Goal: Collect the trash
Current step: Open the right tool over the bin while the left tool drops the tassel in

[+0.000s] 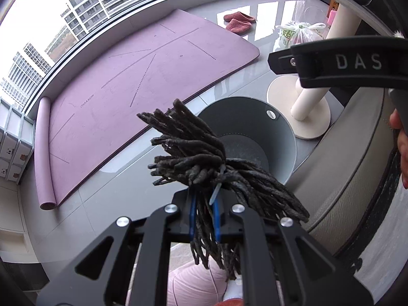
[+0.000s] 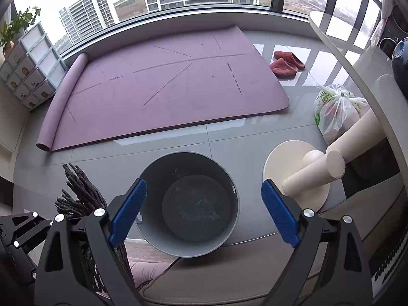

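Note:
My left gripper (image 1: 204,216) is shut on a bundle of dark twisted cords (image 1: 193,153), like a mop head, tied with a pale zip tie. The bundle hangs just left of and above a grey round bin (image 1: 280,127) on the floor. In the right wrist view the bin (image 2: 153,178) stands straight below my right gripper (image 2: 204,209), which is open wide with nothing between its blue pads (image 2: 128,211). The cord bundle (image 2: 79,193) shows at the lower left there. The bin's dark bottom looks bare apart from some dust.
A purple yoga mat (image 2: 165,89) lies on the grey tiles by the window. Red slippers (image 2: 287,63), a tied plastic bag (image 2: 336,107) and a cream round-footed table leg (image 2: 295,176) sit to the right. A beige cushioned seat edge (image 2: 229,280) runs below the bin. A drawer unit (image 2: 30,76) stands left.

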The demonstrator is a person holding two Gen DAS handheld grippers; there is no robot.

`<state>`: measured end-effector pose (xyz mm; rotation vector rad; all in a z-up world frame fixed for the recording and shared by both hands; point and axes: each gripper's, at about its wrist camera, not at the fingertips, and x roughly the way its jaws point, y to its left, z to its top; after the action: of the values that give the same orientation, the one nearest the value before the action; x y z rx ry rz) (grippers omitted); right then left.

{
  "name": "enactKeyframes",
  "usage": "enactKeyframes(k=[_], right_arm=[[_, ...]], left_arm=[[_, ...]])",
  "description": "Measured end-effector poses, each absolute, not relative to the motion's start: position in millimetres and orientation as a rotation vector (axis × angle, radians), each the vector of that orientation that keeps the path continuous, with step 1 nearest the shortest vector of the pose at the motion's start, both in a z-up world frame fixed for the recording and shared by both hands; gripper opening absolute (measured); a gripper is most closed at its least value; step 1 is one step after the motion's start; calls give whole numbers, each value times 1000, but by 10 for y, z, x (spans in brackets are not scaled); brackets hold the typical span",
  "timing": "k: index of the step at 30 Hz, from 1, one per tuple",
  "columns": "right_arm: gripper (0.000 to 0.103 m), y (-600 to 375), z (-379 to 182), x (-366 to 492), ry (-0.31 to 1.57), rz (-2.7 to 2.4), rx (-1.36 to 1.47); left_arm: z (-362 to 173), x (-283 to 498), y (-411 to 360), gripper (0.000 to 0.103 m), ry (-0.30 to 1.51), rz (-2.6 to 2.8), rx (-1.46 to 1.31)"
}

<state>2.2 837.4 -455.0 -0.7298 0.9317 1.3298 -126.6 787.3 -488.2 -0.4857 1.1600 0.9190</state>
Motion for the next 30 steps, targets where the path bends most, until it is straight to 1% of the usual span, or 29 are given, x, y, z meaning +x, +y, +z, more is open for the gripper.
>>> enactKeyframes(k=[4,5,8,10,12,13,14,15,25,30], right_arm=[[88,8368,-4547,79,923,1316,-732],[88,8363,-4548,98,922,1312,-732],[88,8345,-4550,155,921,1299,-730],[88,8321,-4550,189,918,1287,-730],[88,8287,-4543,232,920,1276,-724],[88,8275,-4532,257,922,1271,-720],[88,8257,-4519,278,922,1267,-717],[88,8238,-4510,304,921,1265,-715],[88,7988,-4346,353,914,1265,-681],[88,7764,-4159,370,902,1271,-652]], left_arm=[[-4906,-1156,7969,11,1133,911,-471],[-4894,-1104,8011,14,1118,906,-467],[-4895,-990,8096,16,1092,880,-470],[-4912,-947,8129,26,1086,879,-474],[-4900,-923,8120,54,1073,911,-446],[-4880,-921,8097,61,1061,921,-429],[-4852,-920,8066,71,1044,931,-403],[-4823,-920,8030,77,1033,938,-380],[-4644,-955,7774,78,1061,921,-366],[-4464,-975,7573,78,1066,948,-361]])
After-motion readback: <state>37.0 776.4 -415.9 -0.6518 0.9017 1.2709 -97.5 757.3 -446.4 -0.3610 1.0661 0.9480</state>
